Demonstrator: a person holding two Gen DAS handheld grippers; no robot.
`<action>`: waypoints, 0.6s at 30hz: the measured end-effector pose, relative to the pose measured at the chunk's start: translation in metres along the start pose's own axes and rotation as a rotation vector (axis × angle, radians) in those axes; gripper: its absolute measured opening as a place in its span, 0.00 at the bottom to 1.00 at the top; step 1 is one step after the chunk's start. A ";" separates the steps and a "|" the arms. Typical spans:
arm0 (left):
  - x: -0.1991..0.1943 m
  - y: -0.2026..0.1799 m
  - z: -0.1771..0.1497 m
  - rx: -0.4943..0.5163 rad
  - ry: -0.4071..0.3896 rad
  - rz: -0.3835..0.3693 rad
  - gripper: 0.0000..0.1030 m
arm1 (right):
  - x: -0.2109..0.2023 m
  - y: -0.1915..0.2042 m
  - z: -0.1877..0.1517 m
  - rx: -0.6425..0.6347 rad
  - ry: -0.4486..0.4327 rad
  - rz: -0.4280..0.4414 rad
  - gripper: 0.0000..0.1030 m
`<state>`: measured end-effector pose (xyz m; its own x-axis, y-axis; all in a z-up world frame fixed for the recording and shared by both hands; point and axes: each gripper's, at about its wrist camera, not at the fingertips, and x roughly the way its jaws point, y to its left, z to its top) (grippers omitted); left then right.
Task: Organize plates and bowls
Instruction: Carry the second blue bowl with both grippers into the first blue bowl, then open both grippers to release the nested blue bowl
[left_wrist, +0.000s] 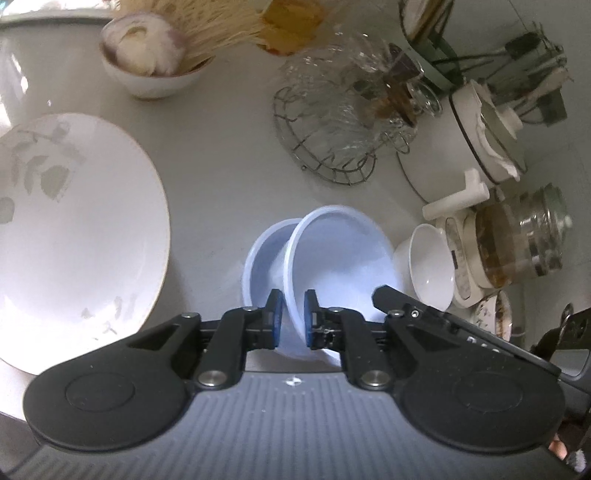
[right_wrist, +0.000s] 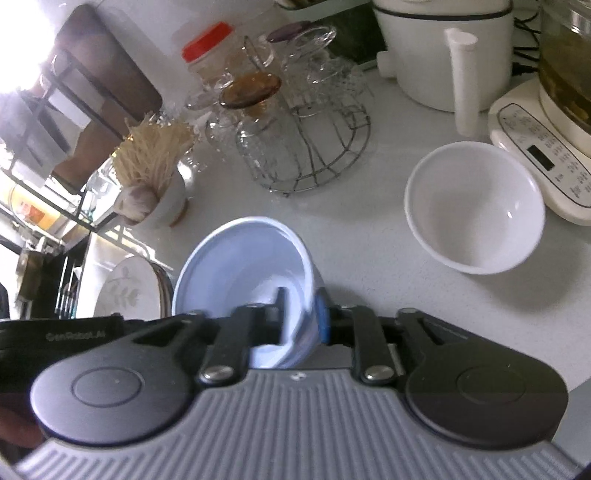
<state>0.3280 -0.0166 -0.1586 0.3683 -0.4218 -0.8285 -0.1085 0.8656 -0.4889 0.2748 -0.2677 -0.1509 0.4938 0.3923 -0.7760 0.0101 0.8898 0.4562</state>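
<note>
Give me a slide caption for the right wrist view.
Right gripper clamps the tilted pale blue plastic bowl's rim; an empty white ceramic bowl sits on the counter nearby.

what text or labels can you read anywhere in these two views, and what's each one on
"GenRobot.AI": pale lettering on the black body of the left gripper, seen at the left edge of the right wrist view; slightly blurred.
Control panel of the cream kettle base: small printed labels and a dark display, too small to read.
White marks on the right gripper arm in the left wrist view: blurred, unreadable.
Red-lidded jar: no legible label.
</note>
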 end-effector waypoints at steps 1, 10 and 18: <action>-0.002 0.002 0.001 0.002 -0.004 0.000 0.24 | -0.001 0.001 0.000 0.000 -0.011 0.004 0.52; -0.031 -0.021 0.011 0.095 -0.057 -0.013 0.40 | -0.032 0.022 0.008 -0.045 -0.090 -0.017 0.52; -0.064 -0.050 0.020 0.181 -0.108 -0.040 0.41 | -0.065 0.044 0.019 -0.086 -0.149 -0.051 0.52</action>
<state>0.3282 -0.0273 -0.0762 0.4668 -0.4335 -0.7709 0.0721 0.8874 -0.4554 0.2594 -0.2582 -0.0721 0.6181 0.3133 -0.7210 -0.0332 0.9268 0.3742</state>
